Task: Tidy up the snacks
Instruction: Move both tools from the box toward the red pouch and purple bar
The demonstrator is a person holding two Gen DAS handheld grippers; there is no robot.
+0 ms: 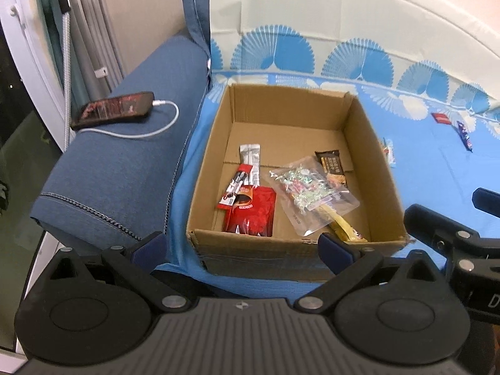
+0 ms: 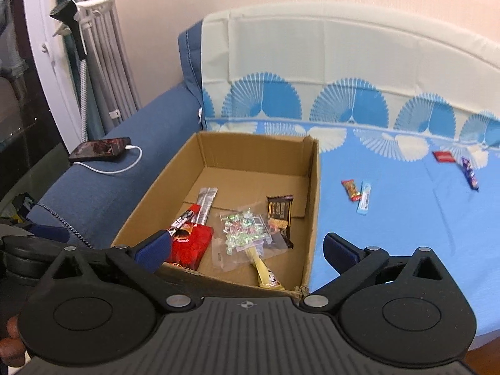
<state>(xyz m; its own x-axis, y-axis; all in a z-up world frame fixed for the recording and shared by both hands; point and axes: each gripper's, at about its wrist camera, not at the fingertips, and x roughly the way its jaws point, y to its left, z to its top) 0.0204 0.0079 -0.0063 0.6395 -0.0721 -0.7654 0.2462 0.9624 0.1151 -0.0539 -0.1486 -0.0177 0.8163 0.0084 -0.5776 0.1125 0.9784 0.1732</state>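
Both grippers, left [image 1: 242, 245] and right [image 2: 247, 250], hang wide apart and empty over the cardboard box [image 2: 312, 193].
Four loose snacks lie well right on the blue cover [image 2: 390, 218]; approach the orange bar [image 2: 350, 189] squarely, gripping its short sides.

left tongs [image 1: 242, 245]: jaws spread wide, nothing between the blue pads, pointing steeply down toward 12 o'clock | right tongs [image 2: 247, 248]: jaws at full spread, empty, tilted down toward 12 o'clock | fingers [image 2: 11, 340] of the person's hand show at 8 o'clock in the right wrist view
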